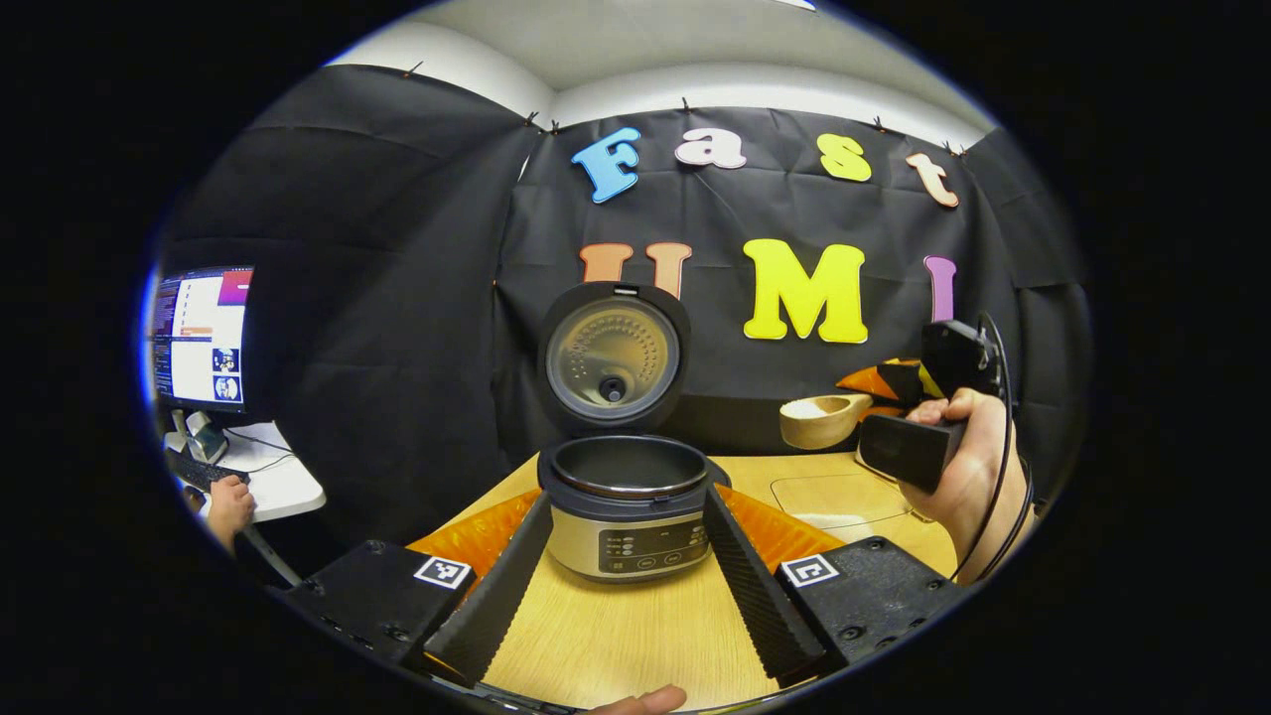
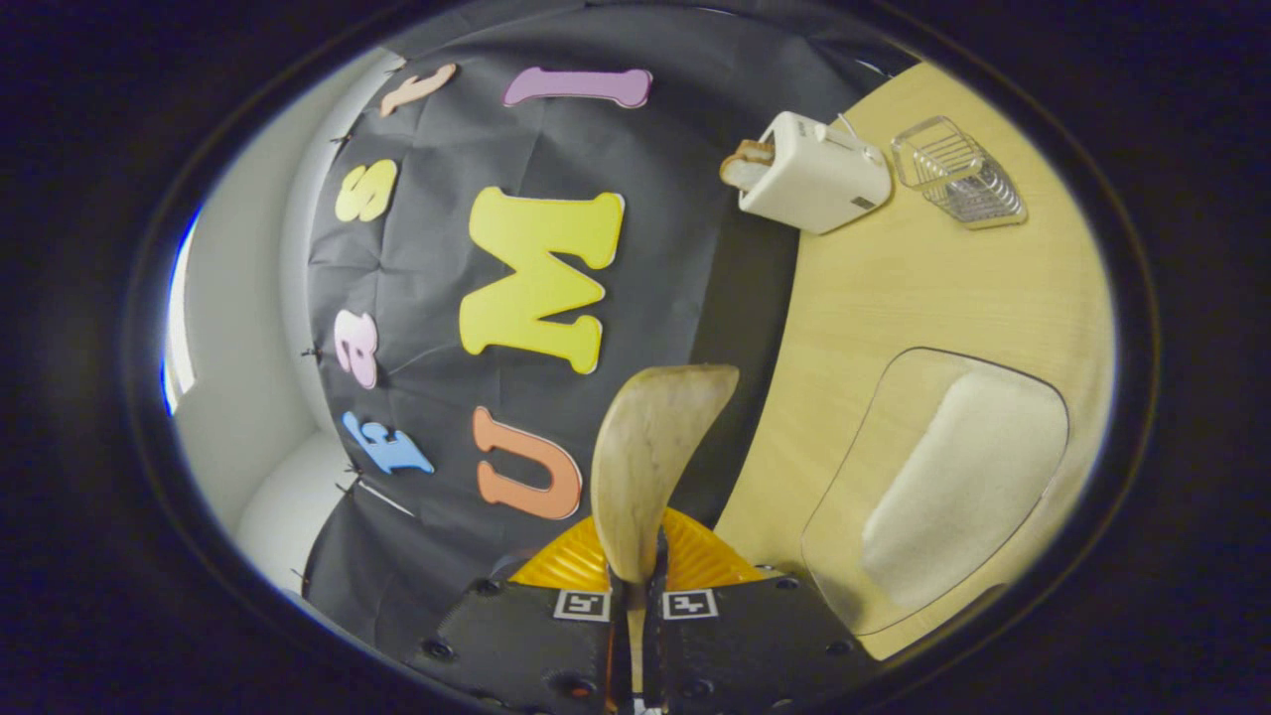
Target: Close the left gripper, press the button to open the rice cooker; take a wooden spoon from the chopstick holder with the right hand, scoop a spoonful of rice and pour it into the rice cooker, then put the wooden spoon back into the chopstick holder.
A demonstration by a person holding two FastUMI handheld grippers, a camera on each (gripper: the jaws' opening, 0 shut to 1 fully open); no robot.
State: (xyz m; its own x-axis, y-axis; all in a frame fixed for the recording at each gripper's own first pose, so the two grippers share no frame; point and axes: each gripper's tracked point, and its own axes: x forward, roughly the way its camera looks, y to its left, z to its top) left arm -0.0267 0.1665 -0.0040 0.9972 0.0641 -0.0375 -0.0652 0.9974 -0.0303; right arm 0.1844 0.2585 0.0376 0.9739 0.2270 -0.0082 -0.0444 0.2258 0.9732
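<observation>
The right gripper (image 2: 635, 586) clamps the wooden spoon (image 2: 650, 457), whose long axis runs straight ahead; its bowl probably holds nothing. The rice tray (image 2: 943, 487) lies right of it. The left gripper (image 1: 626, 556), splayed, faces the open rice cooker (image 1: 626, 497).

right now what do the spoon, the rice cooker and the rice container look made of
Spoon: pale unvarnished-looking wood, matte with faint grain, clamped in the right tongs.
Rice cooker: brushed, metal-looking body with dark, probably plastic rim and lid; dark matte inner pot.
Rice container: clear glossy plastic, seemingly; the rice shows through its walls.
</observation>
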